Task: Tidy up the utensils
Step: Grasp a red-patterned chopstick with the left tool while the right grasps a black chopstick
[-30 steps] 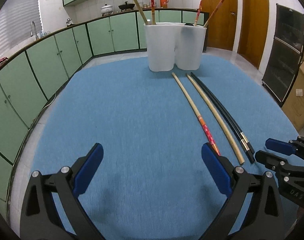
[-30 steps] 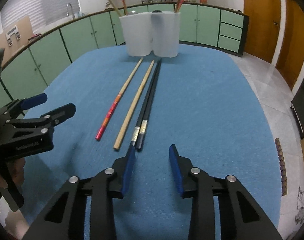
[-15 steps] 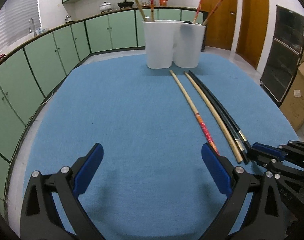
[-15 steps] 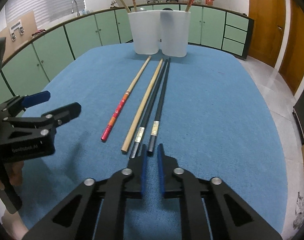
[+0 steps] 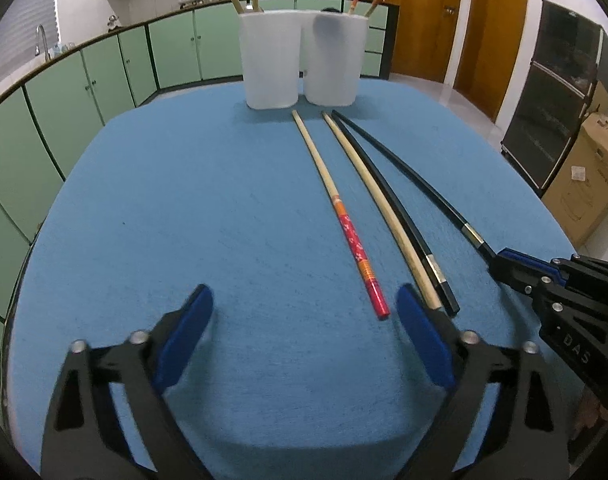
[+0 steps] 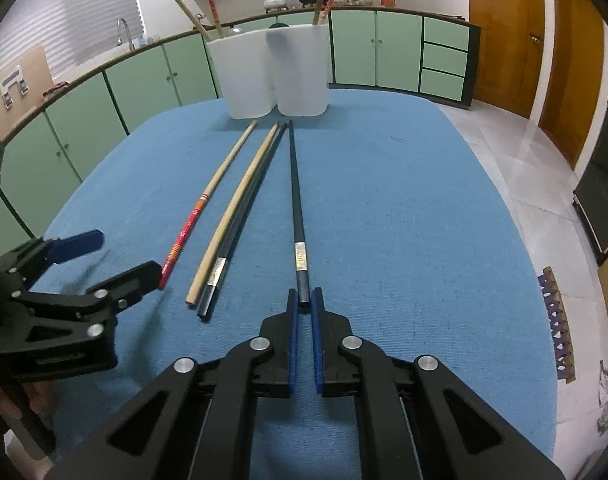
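Note:
Several chopsticks lie on the blue table: a red-ended bamboo one, a plain bamboo one, a black one, and a second black chopstick. My right gripper is shut on the near end of that second black chopstick, which has swung apart from the others; it also shows in the left wrist view. My left gripper is open and empty, just above the cloth near the red end. Two white holders with chopsticks stand at the far edge.
Green kitchen cabinets curve round the left and back. Wooden doors, a dark cabinet and a cardboard box stand to the right. The table edge drops to a tiled floor on the right.
My right gripper closed on the right black chopstick's near end and pulled it away from the other three. My left gripper moved forward, staying open.

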`<action>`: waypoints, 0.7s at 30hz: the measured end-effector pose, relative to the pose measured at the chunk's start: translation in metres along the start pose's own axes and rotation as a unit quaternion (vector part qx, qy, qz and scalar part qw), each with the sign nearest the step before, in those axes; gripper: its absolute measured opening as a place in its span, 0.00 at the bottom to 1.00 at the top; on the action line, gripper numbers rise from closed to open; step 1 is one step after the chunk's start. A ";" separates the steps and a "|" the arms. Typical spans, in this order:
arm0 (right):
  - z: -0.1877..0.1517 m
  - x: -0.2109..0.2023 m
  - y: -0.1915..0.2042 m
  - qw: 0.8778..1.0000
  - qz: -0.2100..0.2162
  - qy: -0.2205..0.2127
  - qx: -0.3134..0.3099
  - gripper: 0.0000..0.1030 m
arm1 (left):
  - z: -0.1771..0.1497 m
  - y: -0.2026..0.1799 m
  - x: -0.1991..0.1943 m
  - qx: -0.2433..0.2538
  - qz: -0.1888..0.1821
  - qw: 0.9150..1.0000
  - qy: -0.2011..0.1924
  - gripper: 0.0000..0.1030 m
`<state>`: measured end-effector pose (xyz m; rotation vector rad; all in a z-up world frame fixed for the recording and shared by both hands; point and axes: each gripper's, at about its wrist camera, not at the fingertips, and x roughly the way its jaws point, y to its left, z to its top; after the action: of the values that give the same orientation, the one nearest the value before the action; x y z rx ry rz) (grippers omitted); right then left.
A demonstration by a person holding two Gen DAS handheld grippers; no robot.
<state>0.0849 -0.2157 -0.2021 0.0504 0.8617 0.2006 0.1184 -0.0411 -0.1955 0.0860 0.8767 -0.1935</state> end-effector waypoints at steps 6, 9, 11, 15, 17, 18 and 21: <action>0.000 -0.001 0.000 1.000 0.006 -0.001 0.004 0.06 | 0.000 -0.002 0.003 -0.019 0.003 1.000 0.011 0.74; -0.001 0.000 0.002 1.000 0.007 -0.001 0.004 0.06 | -0.001 -0.003 0.001 -0.030 0.007 0.999 0.011 0.69; -0.001 0.000 0.001 1.000 0.008 -0.001 0.004 0.06 | -0.002 -0.005 0.000 -0.035 0.013 0.999 0.010 0.65; -0.002 0.000 0.000 1.000 0.010 0.001 0.006 0.06 | -0.004 -0.012 -0.001 -0.031 0.015 0.999 0.007 0.46; -0.002 0.000 -0.001 1.000 0.009 0.001 0.005 0.06 | -0.003 -0.015 -0.001 -0.028 0.011 1.000 0.006 0.35; -0.002 -0.001 -0.001 1.000 0.010 0.001 0.006 0.06 | -0.003 -0.016 -0.001 -0.026 0.009 1.000 0.005 0.25; -0.001 0.000 -0.003 1.000 0.015 0.000 0.016 0.06 | -0.001 -0.017 0.000 -0.025 0.001 1.000 0.005 0.05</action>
<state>0.0843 -0.2185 -0.2033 0.0927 0.8649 0.2146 0.1141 -0.0578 -0.1962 0.0413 0.8905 -0.1685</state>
